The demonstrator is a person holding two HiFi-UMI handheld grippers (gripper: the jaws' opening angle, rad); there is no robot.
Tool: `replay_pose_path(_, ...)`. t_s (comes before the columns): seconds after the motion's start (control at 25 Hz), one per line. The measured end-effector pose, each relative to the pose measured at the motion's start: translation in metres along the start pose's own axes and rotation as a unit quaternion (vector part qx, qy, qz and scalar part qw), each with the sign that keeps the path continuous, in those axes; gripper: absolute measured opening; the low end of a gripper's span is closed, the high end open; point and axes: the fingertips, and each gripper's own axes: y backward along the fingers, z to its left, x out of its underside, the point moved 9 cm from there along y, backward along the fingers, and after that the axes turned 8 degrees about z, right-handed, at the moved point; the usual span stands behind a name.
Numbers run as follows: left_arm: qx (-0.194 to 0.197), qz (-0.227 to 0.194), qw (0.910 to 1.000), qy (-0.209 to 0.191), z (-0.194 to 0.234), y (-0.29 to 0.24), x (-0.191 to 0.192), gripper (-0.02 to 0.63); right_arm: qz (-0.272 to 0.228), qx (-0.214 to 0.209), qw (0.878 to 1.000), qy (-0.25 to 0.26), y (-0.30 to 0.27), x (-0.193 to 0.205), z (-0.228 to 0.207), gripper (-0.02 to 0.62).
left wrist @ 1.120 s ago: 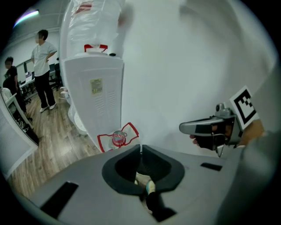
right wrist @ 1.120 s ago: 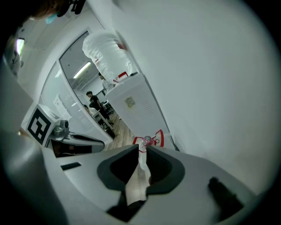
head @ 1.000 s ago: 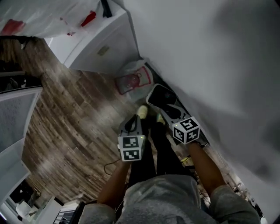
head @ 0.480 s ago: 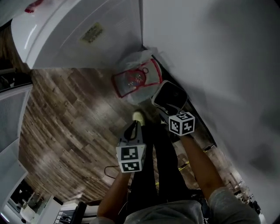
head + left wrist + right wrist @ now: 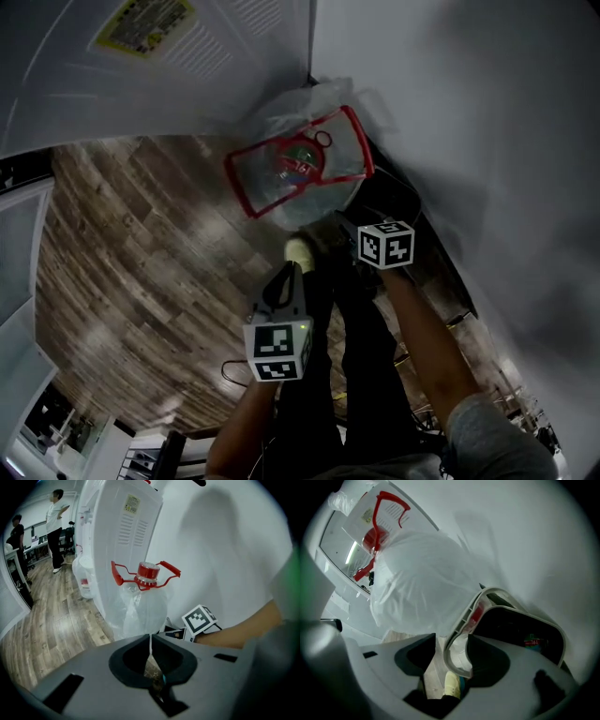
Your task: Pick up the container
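Grey-rimmed, the black container [image 5: 458,627] stands unlifted on the floor [image 5: 141,244] just beside the bagged water jug [image 5: 300,173]; the right tool [image 5: 453,644] (jaws just opened) straddles its rim without gripping, left tool [image 5: 151,644] closed, empty.

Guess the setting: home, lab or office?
Probably an office: people standing in the background, a white appliance on wood-look floor, a bagged water jug and a bin beside it.

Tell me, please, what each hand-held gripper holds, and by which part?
Nothing is held. The right hand-held gripper, whose jaws have just been opening, straddles the rim of the grey container without clamping it; the left hand-held gripper is shut and empty.
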Motion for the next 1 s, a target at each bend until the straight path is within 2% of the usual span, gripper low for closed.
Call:
replay_pose_path(0.2, 0.004, 0.006, 1.0000, -0.003, 0.006, -0.001, 0.002, 0.025, -0.001, -0.020, 1.000, -0.020, -0.029, 0.002, -0.006, 0.207)
replay_pose_path(0.4, 0.004, 0.009, 0.9999, -0.005, 0.011, 0.005, -0.003, 0.025, -0.013, -0.110, 0.993, -0.048, -0.037, 0.005, -0.017, 0.203)
replay_pose_path(0.48, 0.005, 0.013, 0.9999, -0.003, 0.012, 0.005, -0.002, 0.025, -0.011, -0.134, 0.990, -0.041, -0.038, 0.003, -0.016, 0.181)
replay_pose_path(0.56, 0.005, 0.016, 0.9999, -0.001, 0.011, 0.005, -0.003, 0.025, -0.011, -0.174, 0.983, -0.055, -0.035, 0.006, -0.015, 0.071)
replay_pose_path(0.68, 0.007, 0.014, 0.9999, 0.000, 0.006, 0.009, -0.007, 0.025, -0.021, -0.242, 0.966, -0.085, -0.014, 0.016, -0.025, 0.055)
replay_pose_path(0.76, 0.010, 0.016, 0.9998, -0.002, 0.002, 0.011, -0.008, 0.025, -0.018, -0.248, 0.965, -0.083, 0.006, 0.022, -0.032, 0.054)
replay_pose_path(0.88, 0.015, 0.021, 0.9996, -0.008, -0.004, 0.012, -0.009, 0.025, -0.007, -0.231, 0.969, -0.088, 0.035, 0.036, -0.046, 0.055)
replay_pose_path(1.0, 0.018, 0.028, 0.9994, -0.012, -0.008, 0.013, -0.010, 0.025, -0.003, -0.209, 0.971, -0.116, 0.052, 0.050, -0.059, 0.055)
